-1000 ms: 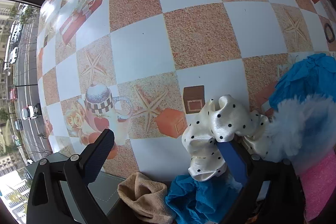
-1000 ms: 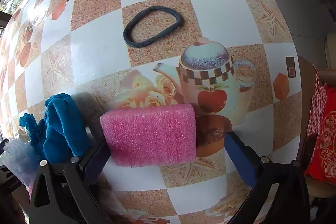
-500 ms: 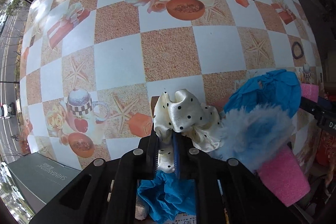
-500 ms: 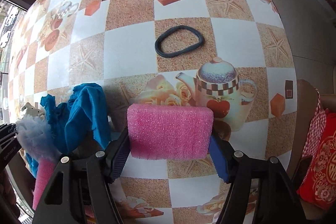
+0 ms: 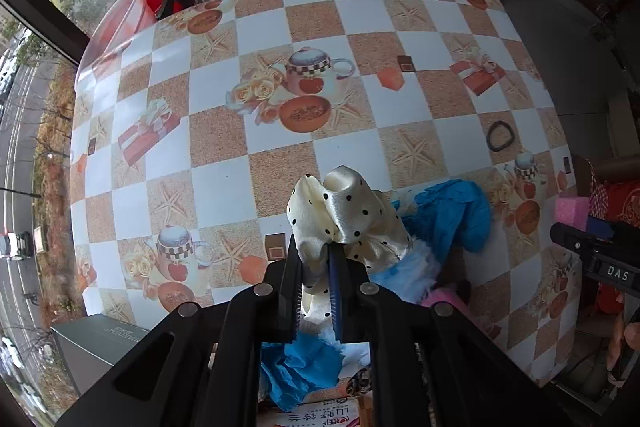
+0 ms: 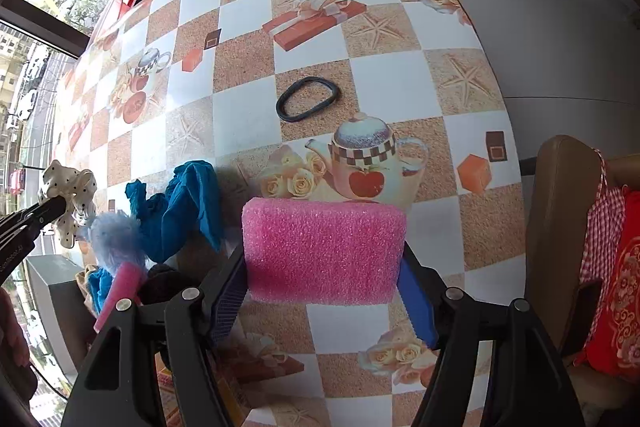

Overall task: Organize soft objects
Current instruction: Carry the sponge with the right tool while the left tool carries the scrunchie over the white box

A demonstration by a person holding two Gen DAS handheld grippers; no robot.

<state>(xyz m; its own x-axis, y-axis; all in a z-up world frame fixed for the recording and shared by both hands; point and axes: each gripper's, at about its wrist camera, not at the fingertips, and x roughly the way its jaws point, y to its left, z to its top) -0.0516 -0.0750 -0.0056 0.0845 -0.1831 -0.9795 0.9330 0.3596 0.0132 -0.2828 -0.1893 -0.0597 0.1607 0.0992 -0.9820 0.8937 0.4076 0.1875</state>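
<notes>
Left wrist: left gripper (image 5: pixel 318 267) clenched on the scrunchie (image 5: pixel 346 217), held above the table's near edge; folds stick out forward past the tips.

Right wrist: right gripper (image 6: pixel 322 287) has just closed on the foam block (image 6: pixel 324 251), pads on its short ends, long axis crosswise. Hair band (image 6: pixel 308 99) lies ahead toward the table's (image 6: pixel 384 79) middle, nearer the right gripper, long axis roughly crosswise.

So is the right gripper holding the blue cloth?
No, the right gripper is clamped on the pink sponge; the blue cloth lies on the table.
</notes>
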